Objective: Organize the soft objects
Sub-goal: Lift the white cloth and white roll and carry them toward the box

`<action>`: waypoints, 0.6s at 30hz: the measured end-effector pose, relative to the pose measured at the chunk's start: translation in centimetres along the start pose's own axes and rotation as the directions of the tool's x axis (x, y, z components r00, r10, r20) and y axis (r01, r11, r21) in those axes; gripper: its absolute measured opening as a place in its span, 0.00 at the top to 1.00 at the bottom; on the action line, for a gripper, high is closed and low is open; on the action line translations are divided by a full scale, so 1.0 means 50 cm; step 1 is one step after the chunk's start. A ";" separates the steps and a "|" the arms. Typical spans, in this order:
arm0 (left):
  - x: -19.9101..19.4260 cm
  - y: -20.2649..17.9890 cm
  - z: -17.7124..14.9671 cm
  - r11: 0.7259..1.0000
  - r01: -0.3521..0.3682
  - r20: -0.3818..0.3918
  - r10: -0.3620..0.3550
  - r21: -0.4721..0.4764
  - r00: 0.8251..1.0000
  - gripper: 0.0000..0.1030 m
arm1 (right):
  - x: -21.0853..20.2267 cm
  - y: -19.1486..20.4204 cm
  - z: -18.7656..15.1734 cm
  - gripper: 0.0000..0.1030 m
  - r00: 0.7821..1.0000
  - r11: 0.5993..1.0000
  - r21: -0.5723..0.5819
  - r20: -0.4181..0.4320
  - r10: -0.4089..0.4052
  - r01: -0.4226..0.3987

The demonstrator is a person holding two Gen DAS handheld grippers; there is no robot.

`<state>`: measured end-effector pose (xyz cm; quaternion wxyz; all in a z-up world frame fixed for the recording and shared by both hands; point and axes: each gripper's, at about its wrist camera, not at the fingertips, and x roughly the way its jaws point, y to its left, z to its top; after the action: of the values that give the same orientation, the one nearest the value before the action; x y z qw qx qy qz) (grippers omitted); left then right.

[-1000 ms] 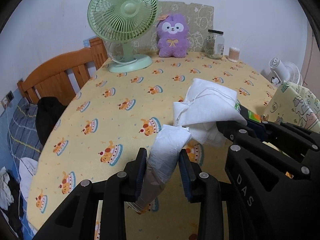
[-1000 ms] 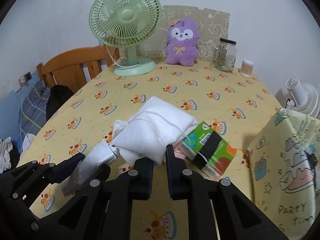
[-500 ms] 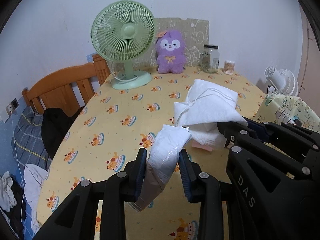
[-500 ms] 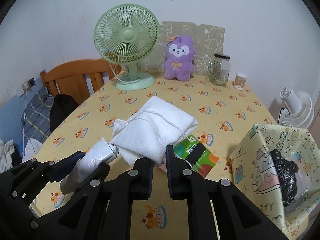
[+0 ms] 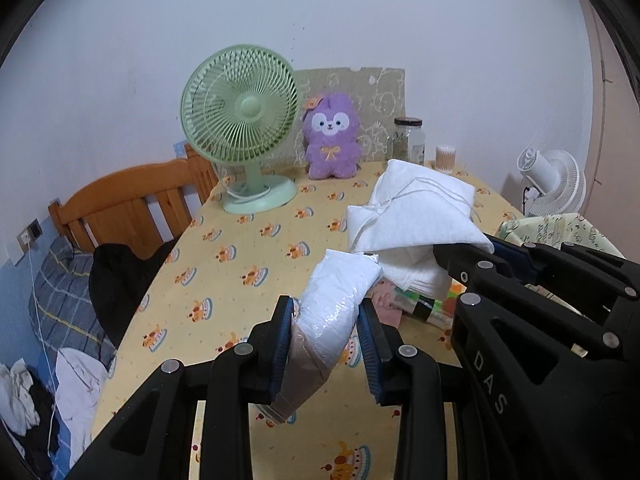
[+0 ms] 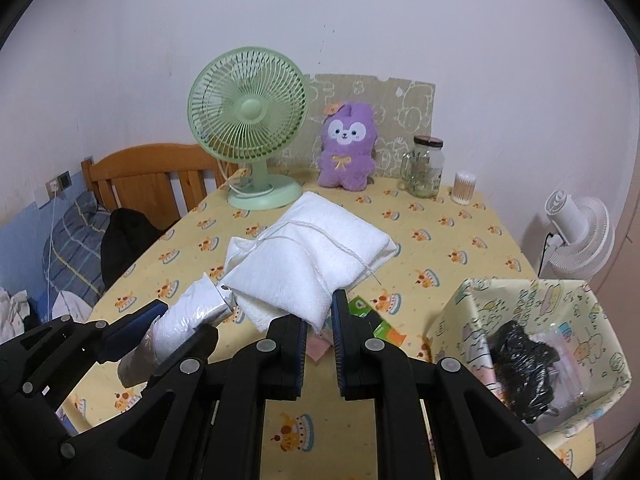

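Note:
My left gripper (image 5: 325, 316) is shut on a white plastic-wrapped soft pack (image 5: 338, 304) and holds it above the table; the pack also shows in the right wrist view (image 6: 182, 320). My right gripper (image 6: 320, 312) is shut on a white folded cloth bundle (image 6: 308, 260) tied with string, lifted above the table; the bundle also shows in the left wrist view (image 5: 412, 216). A patterned cloth storage bin (image 6: 520, 300) with a black soft item (image 6: 520, 360) inside stands at the right.
A yellow cake-print tablecloth (image 6: 460, 240) covers the table. A green tissue pack (image 6: 376, 320) and pink item lie under the bundle. At the back stand a green fan (image 6: 248, 128), purple plush (image 6: 348, 148), glass jar (image 6: 426, 168) and swab holder (image 6: 464, 188). A wooden bed (image 6: 140, 176) is left.
Both grippers have risen and drawn back from the table with their loads. The bin with the black item has come into the right wrist view.

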<state>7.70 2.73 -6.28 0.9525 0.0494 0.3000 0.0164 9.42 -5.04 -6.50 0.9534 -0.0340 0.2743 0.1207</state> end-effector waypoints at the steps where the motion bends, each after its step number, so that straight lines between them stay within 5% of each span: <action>1: -0.005 -0.003 0.003 1.000 0.002 0.010 -0.002 0.002 1.000 0.68 | -0.006 -0.003 0.003 0.86 1.000 1.000 0.000 0.006 -0.002 0.002; 18: -0.045 -0.060 0.034 0.998 0.066 0.088 -0.068 0.024 0.994 0.68 | -0.074 -0.055 0.023 0.86 0.996 0.998 0.003 0.072 -0.058 0.058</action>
<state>6.82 -0.55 -3.94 0.9643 0.0499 0.2592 -0.0209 7.67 -8.31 -3.55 0.9658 -0.0372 0.2389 0.0938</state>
